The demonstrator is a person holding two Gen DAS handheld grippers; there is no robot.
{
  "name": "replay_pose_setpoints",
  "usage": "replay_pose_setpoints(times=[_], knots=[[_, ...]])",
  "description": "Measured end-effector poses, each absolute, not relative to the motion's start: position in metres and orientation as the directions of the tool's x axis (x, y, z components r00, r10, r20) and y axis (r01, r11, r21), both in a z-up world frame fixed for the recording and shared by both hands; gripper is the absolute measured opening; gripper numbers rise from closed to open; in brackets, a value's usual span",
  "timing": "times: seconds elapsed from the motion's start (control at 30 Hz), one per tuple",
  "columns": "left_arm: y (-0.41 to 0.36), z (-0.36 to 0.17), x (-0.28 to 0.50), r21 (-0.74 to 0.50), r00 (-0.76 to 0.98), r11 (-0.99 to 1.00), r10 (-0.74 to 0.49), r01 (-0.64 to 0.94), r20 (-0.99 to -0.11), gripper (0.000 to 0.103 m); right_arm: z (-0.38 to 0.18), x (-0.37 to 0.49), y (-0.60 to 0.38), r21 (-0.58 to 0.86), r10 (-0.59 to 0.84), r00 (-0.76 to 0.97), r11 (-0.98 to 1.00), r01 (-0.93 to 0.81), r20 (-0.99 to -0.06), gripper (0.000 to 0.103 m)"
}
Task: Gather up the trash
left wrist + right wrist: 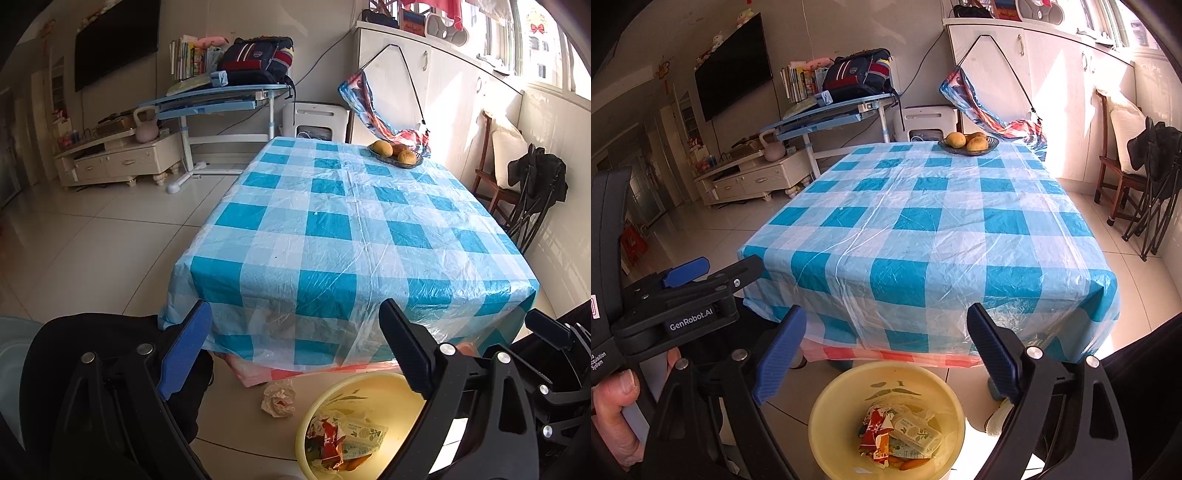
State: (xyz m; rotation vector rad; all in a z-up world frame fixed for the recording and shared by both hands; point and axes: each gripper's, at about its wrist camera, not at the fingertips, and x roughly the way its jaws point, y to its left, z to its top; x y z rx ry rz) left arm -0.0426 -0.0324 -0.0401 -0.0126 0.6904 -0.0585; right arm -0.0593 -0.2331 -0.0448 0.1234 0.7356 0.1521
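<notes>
Crumpled paper [279, 398]: lay on the floor tiles, near the table's front edge and just left of the bin, apart from it.
Left gripper [295, 350]: jaws were spread with nothing between them, above the paper and bin.
Bin [827, 406]: yellow, on the floor under the near table edge, already holding wrappers [897, 435].
Right gripper [886, 354]: jaws stood wide and empty over the bin.
Table [332, 229]: checked cloth looked free of litter; only a fruit bowl [397, 153] sat far right.
Advice: the left gripper should drop low, straddle the paper, pinch its bulk firmly, then lift clear of the rim before letting go.

Fruit bowl [396, 154] on checked table [332, 236]
</notes>
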Motion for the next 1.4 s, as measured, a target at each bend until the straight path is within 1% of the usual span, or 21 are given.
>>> replay_pose_setpoints(times=[0.33, 0.57, 0.8, 1.4], knots=[[-0.042, -0.036, -0.048, -0.006, 0.791, 0.997, -0.060, 0.071, -0.609, 0.089, -0.040, -0.064, -0.221, 0.112, 0.183, 0.752, 0.983, -0.144, -0.633, 0.086], [-0.047, -0.033, -0.051, 0.017, 0.806, 0.997, -0.053, 0.078, -0.590, 0.089, -0.038, -0.065, -0.224, 0.118, 0.174, 0.764, 0.985, -0.129, -0.622, 0.088], [-0.050, -0.031, -0.053, 0.057, 0.817, 0.997, -0.018, 0.062, -0.576, 0.095, -0.034, -0.067, -0.229, 0.131, 0.173, 0.777, 0.984, -0.117, -0.605, 0.088], [-0.054, -0.029, -0.053, 0.114, 0.819, 0.992, 0.030, 0.044, -0.573, 0.096, -0.030, -0.068, -0.236, 0.152, 0.168, 0.786, 0.984, -0.095, -0.595, 0.089]])
